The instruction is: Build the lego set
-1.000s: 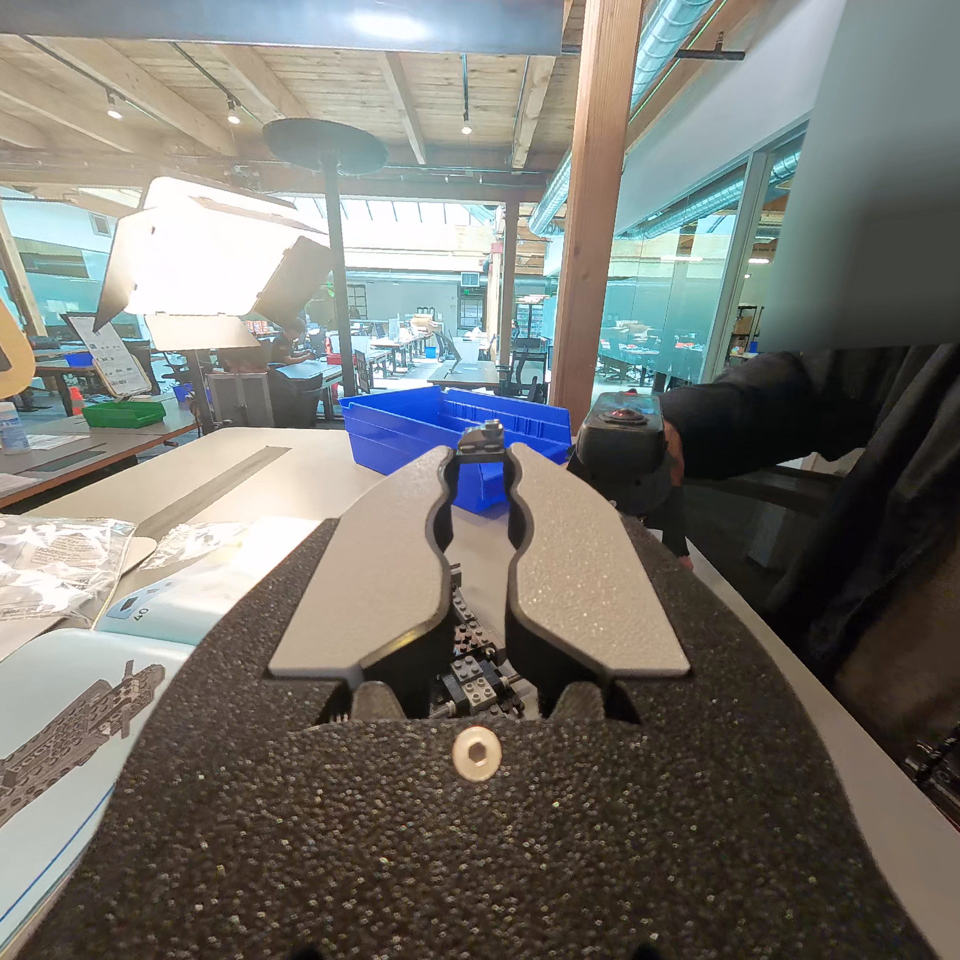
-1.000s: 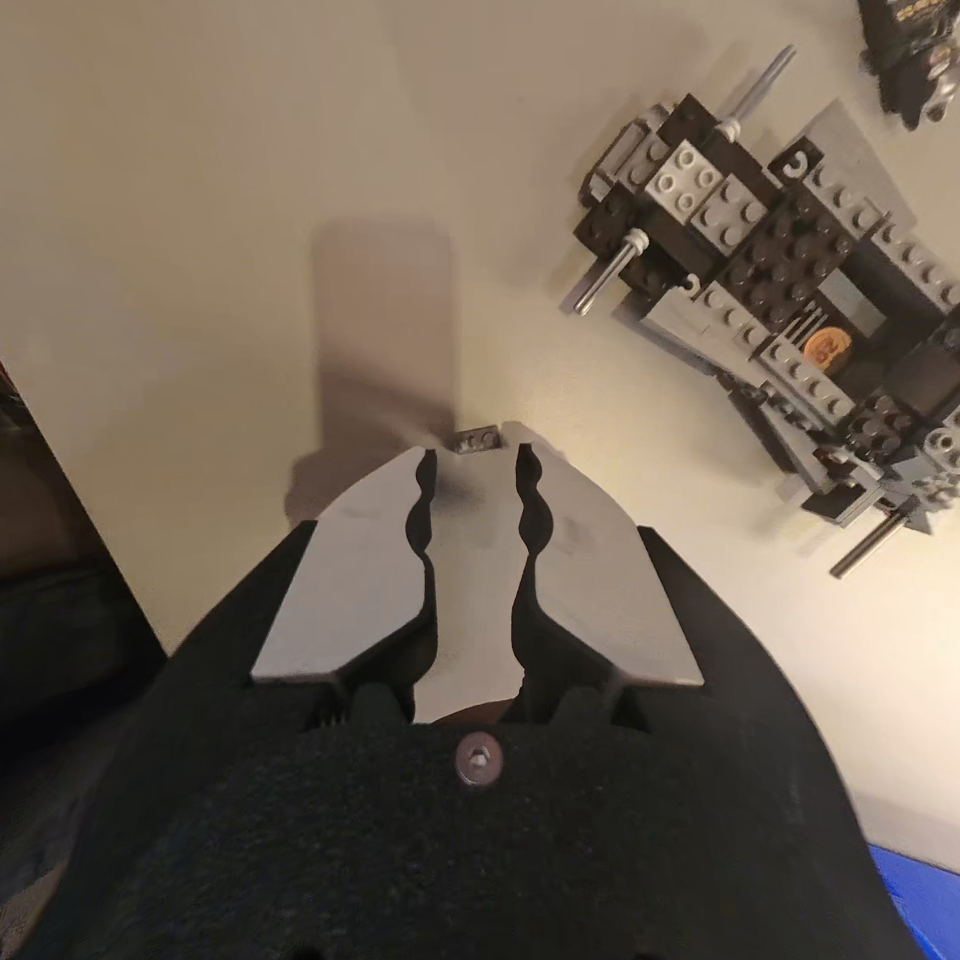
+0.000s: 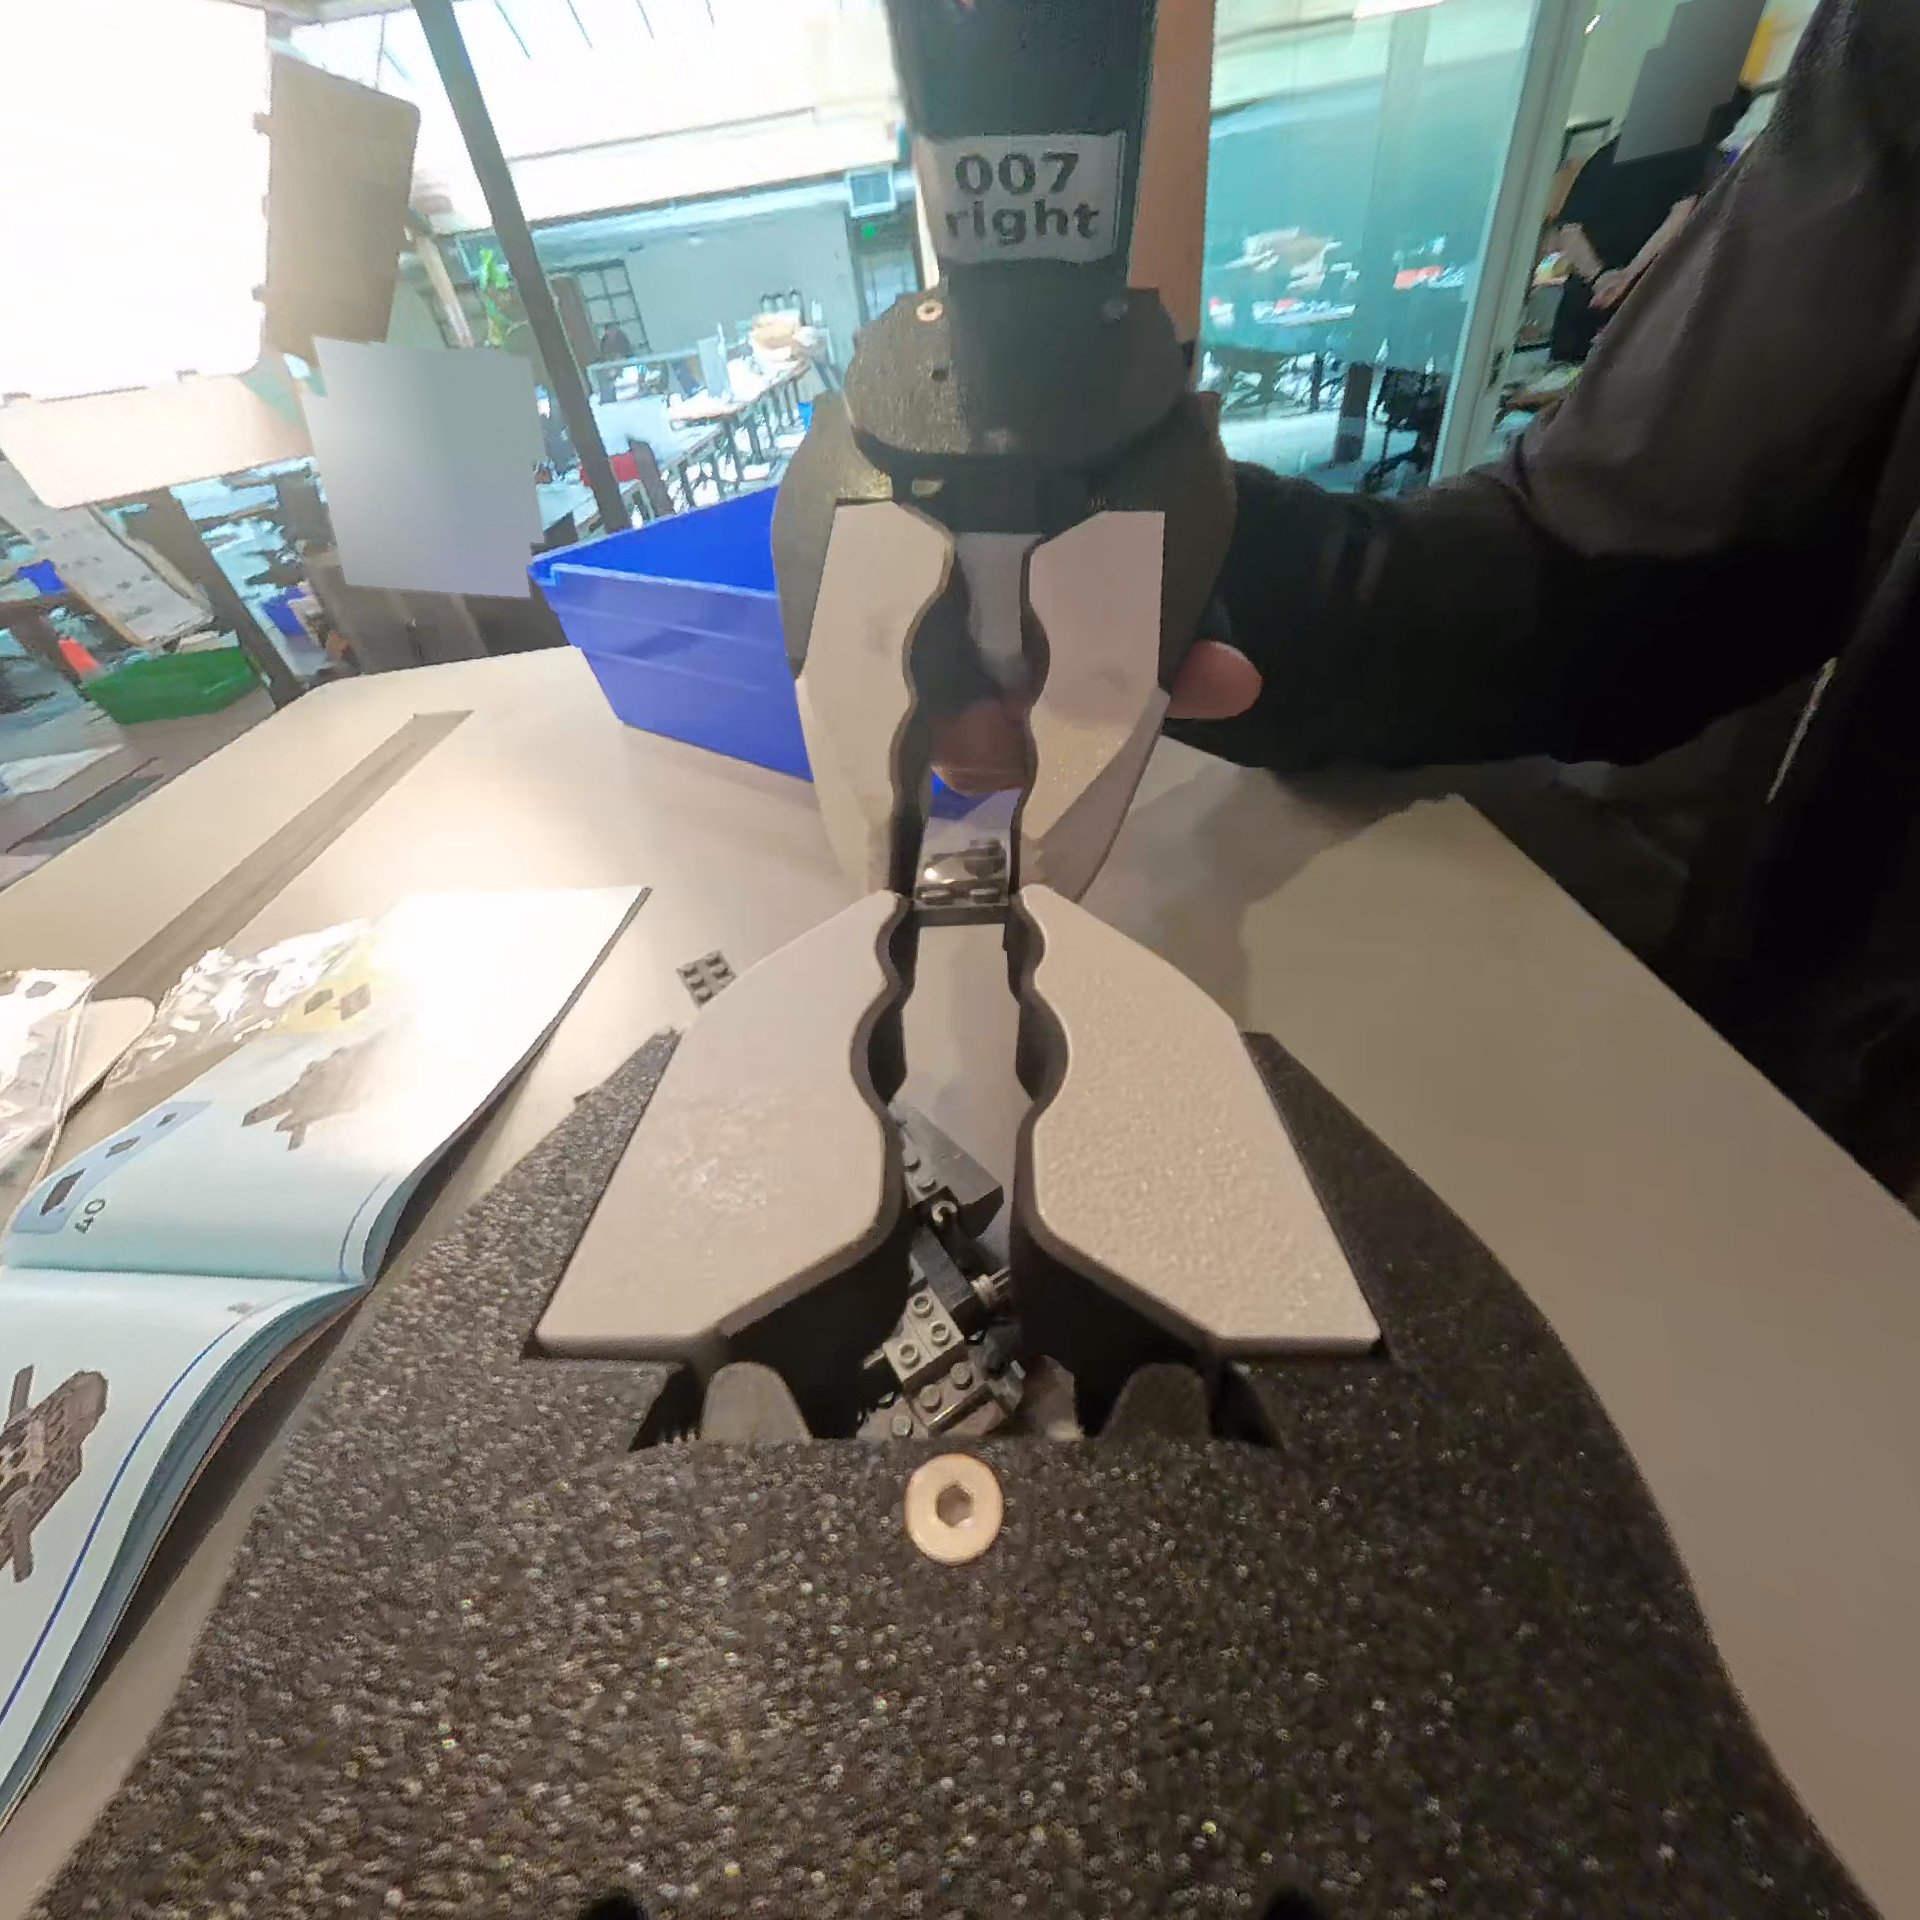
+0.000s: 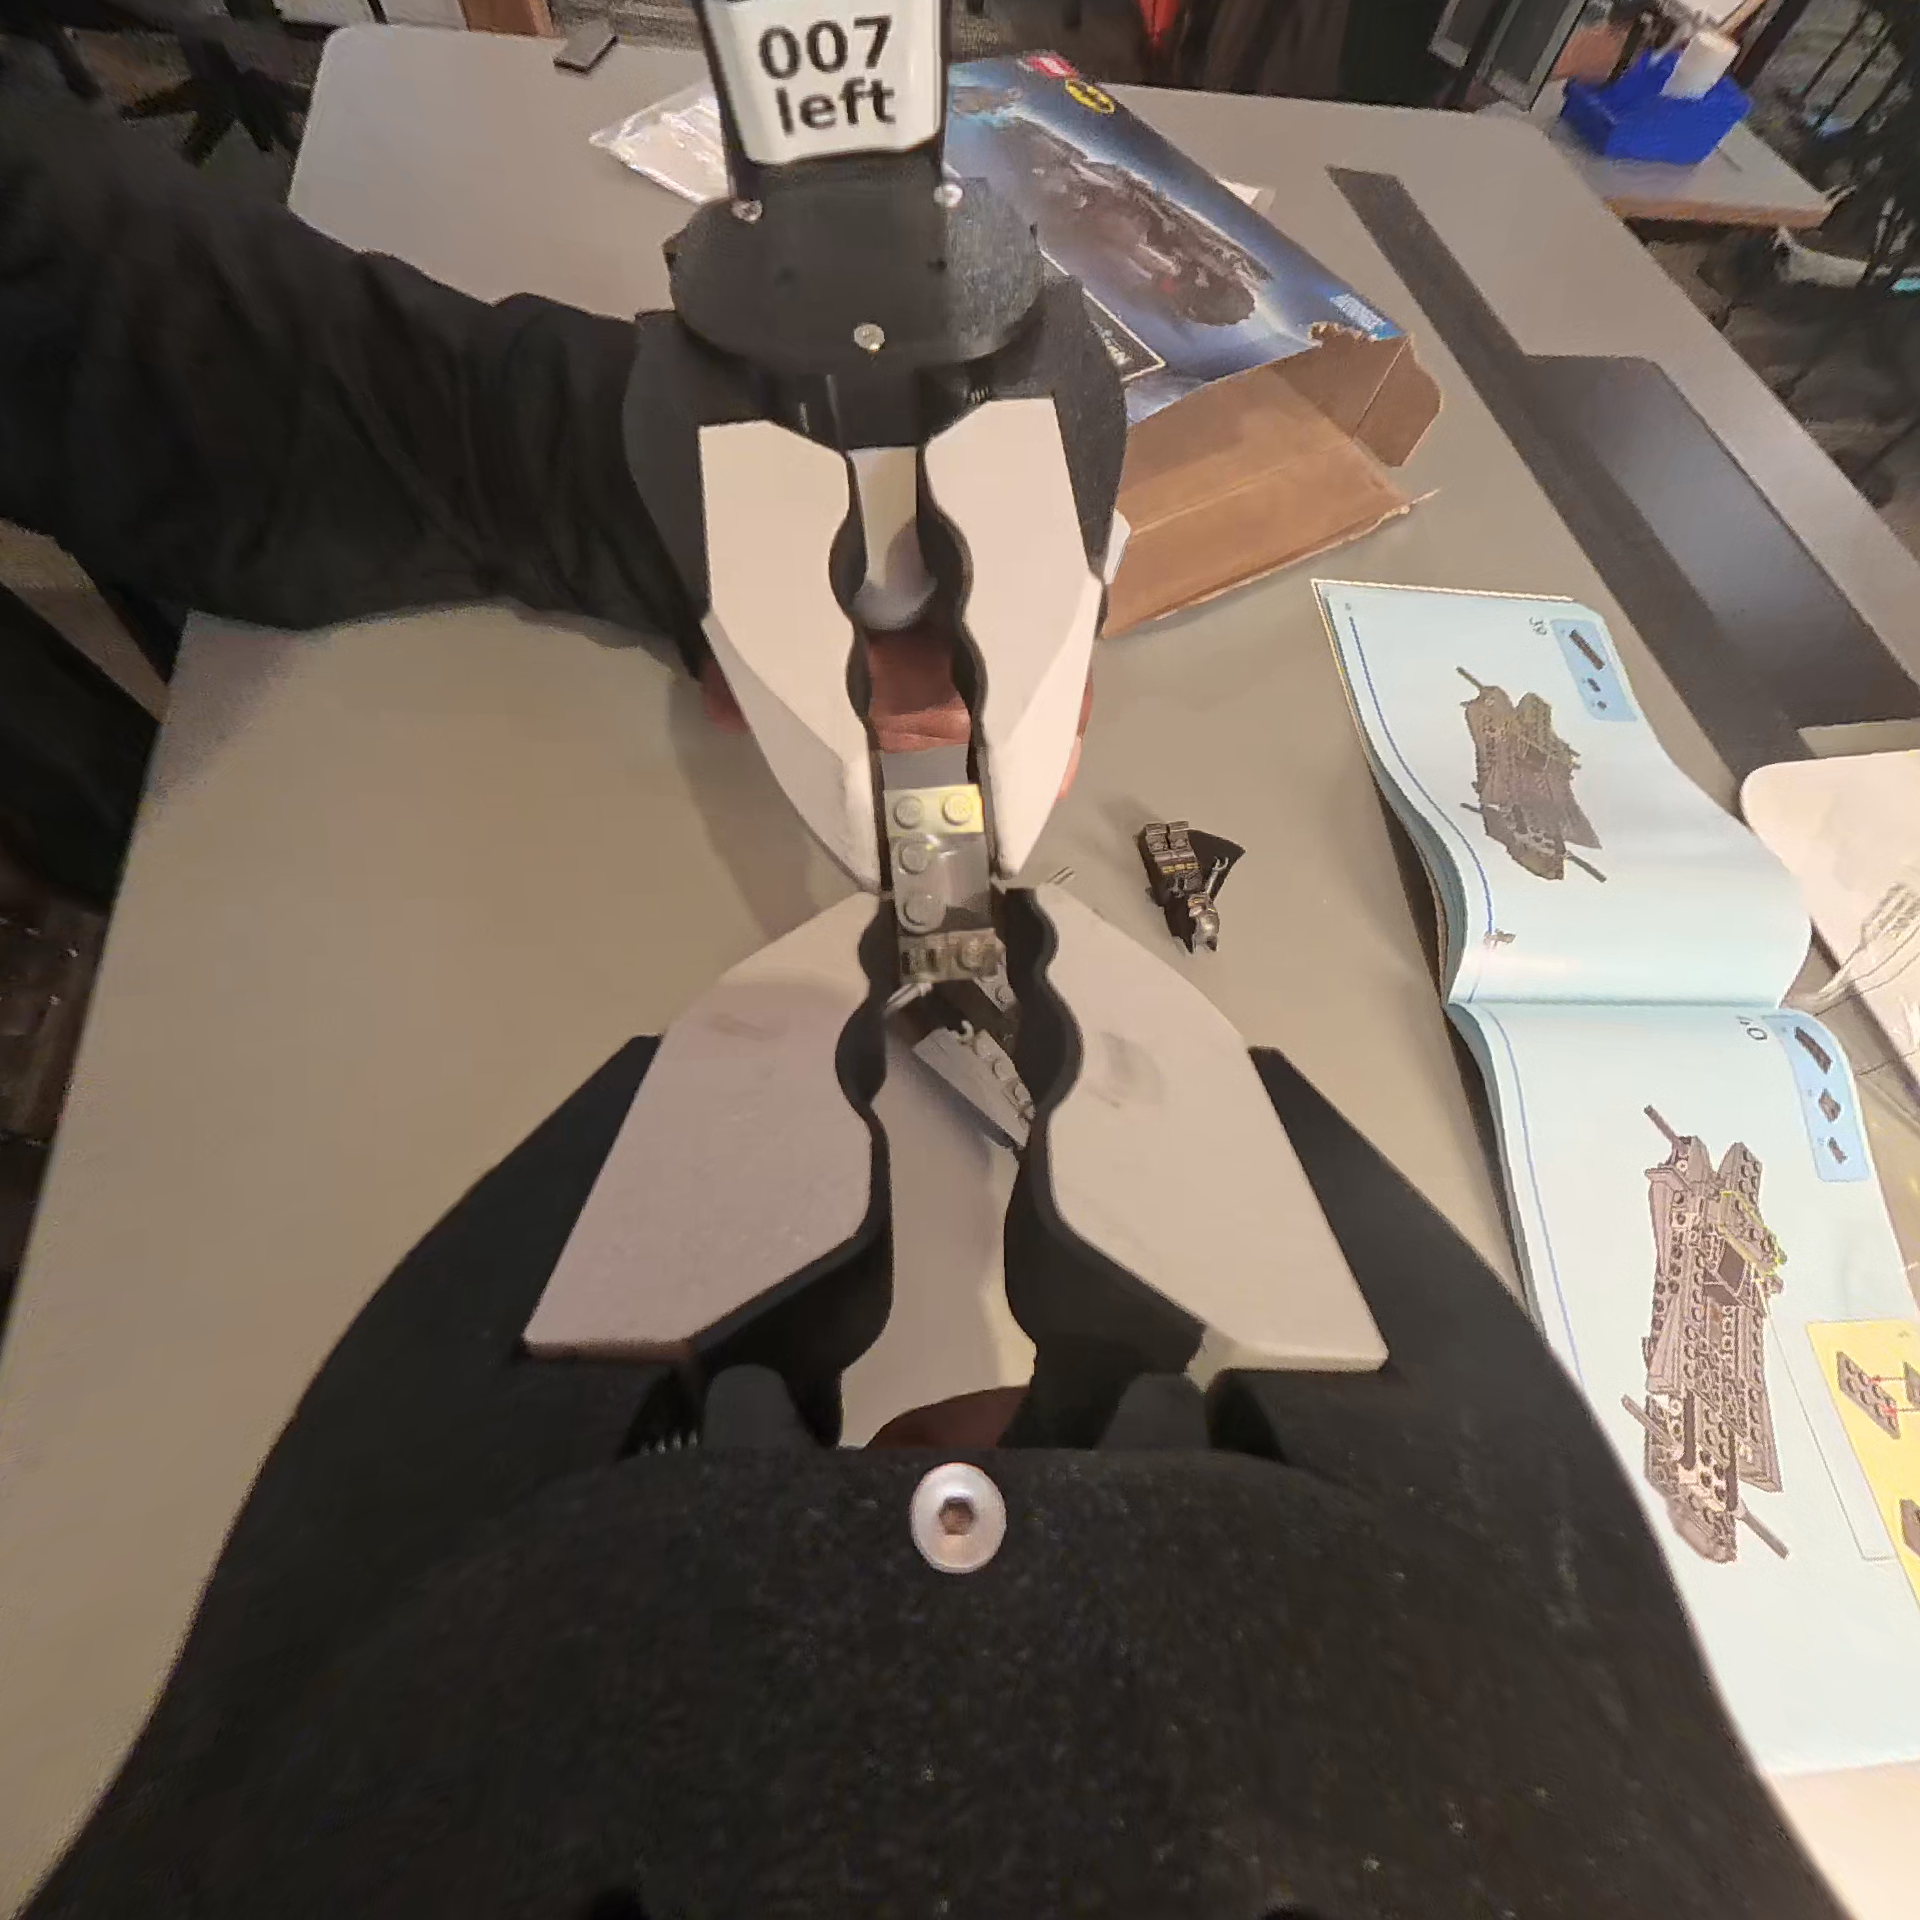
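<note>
Meeting tip to tip at frame centre, left claw (image 3: 961,914) clamps a grey brick piece (image 4: 928,862); right claw (image 4: 940,940) clamps a small grey plate (image 4: 951,954) above the bench (image 4: 416,935).

Open-plan workshop: worktables (image 3: 717,405), parts bins (image 3: 675,623)

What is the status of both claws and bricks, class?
Left claw shut on grey brick piece. Right claw shut on small grey plate, tip to tip. Nothing between.
</note>
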A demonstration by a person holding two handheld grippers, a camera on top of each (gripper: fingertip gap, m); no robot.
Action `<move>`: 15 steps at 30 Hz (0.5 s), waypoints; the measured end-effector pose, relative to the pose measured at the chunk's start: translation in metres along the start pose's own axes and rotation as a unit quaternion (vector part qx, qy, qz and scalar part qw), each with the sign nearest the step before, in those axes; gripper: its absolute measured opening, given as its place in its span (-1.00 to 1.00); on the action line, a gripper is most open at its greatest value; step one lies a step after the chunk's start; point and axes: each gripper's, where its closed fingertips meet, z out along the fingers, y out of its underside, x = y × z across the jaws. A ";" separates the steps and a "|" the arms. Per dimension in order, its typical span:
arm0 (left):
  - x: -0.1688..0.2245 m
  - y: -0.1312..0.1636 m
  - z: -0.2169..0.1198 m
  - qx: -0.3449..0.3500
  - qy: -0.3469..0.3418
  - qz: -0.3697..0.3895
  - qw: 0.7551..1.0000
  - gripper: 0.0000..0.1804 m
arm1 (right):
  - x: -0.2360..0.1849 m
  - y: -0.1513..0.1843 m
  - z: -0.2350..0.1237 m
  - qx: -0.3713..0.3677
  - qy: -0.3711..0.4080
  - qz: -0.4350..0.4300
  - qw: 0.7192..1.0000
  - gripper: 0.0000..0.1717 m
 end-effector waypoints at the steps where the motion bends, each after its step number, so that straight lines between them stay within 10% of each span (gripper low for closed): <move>1: -0.001 0.003 0.002 -0.010 -0.003 0.000 1.000 -0.82 | 0.000 0.003 0.001 0.003 0.001 -0.010 1.000 -0.79; 10: 0.021 0.012 0.002 -0.090 0.011 -0.053 0.994 -0.81 | 0.009 0.042 -0.016 0.007 -0.005 0.024 1.000 -0.80; 15: 0.062 0.069 0.025 -0.262 0.061 -0.027 0.963 -0.74 | 0.004 0.054 -0.012 -0.009 -0.022 0.025 0.999 -0.79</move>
